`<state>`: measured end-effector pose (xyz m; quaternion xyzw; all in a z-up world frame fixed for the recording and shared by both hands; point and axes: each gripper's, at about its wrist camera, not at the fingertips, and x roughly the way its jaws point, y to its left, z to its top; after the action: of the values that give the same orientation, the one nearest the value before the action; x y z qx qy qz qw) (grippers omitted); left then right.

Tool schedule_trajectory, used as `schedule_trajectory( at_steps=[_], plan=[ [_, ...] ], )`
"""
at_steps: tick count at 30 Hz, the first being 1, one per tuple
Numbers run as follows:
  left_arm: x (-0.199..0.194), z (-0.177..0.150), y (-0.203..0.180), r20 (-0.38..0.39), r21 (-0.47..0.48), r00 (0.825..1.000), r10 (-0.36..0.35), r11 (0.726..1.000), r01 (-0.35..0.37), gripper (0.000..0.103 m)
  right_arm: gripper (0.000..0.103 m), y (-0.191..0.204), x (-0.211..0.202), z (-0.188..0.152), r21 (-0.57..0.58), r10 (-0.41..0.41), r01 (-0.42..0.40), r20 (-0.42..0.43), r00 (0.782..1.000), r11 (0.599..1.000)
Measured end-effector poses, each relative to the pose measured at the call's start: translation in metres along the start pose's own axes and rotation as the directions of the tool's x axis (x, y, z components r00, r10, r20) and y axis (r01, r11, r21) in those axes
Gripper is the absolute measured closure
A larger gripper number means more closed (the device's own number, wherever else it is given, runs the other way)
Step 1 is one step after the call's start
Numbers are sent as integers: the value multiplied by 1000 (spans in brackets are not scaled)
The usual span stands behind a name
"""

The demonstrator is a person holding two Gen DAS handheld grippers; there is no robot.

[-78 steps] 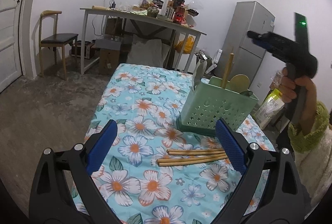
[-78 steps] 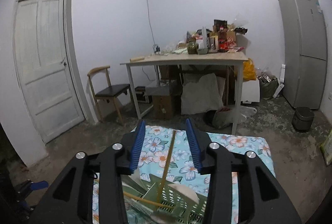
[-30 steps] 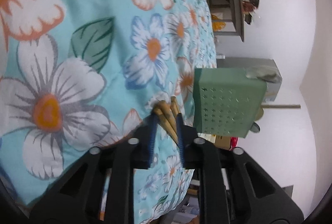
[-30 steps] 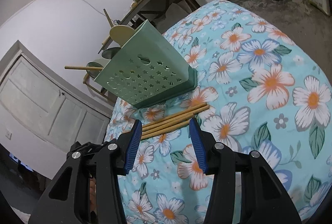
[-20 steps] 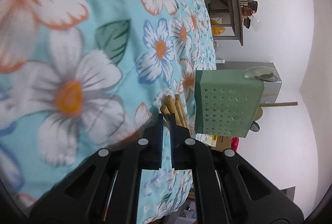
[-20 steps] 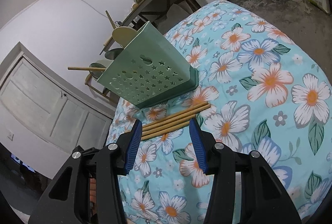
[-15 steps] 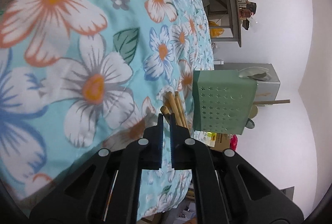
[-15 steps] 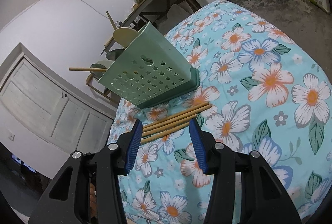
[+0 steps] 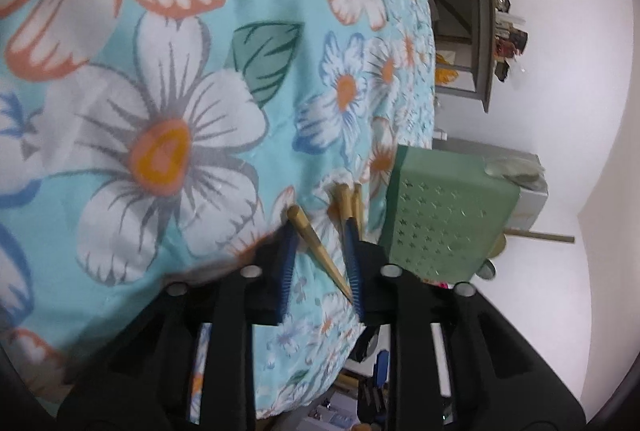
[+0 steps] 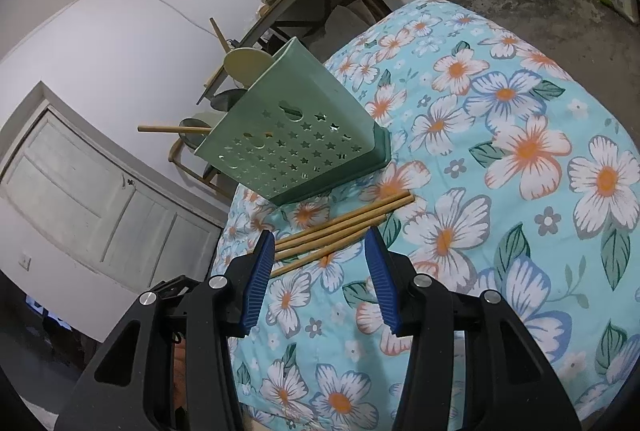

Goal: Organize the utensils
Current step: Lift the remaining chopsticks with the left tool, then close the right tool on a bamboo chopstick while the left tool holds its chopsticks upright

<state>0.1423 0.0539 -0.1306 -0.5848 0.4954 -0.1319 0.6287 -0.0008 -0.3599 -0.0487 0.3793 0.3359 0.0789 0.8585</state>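
While your left gripper (image 9: 320,251) sits low over the floral cloth (image 9: 160,71), its jaws are opening, and one wooden chopstick (image 9: 316,243) lies slanted between the blue pads; it looks loose there, not truly pinched. Just beside it, the ends of other chopsticks (image 9: 348,199) rest on the cloth, close to the green holder (image 9: 448,223).

Moving to the right side, your right gripper (image 10: 320,263) hangs with its jaws apart and nothing in them, above the bundle of chopsticks (image 10: 344,227) lying flat in front of the holder (image 10: 296,147). You can count about four sticks there. The holder stands on the cloth and already contains a wooden spoon (image 10: 240,65), some darker spoons and a wooden stick (image 10: 172,129) that juts out.

I judge that part of the work is done, because several utensils are already inside. What remains for you is the chopsticks: none of those on the cloth is in the holder yet.
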Motion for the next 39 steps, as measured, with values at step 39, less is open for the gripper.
schedule_trajectory(
  at_steps=[39],
  plan=[
    [-180, -47, -106, 351, 728, 886, -302, 683, -55, 99, 74, 142, 57, -15, -551, 69, -137, -144, 987, 823]
  ],
)
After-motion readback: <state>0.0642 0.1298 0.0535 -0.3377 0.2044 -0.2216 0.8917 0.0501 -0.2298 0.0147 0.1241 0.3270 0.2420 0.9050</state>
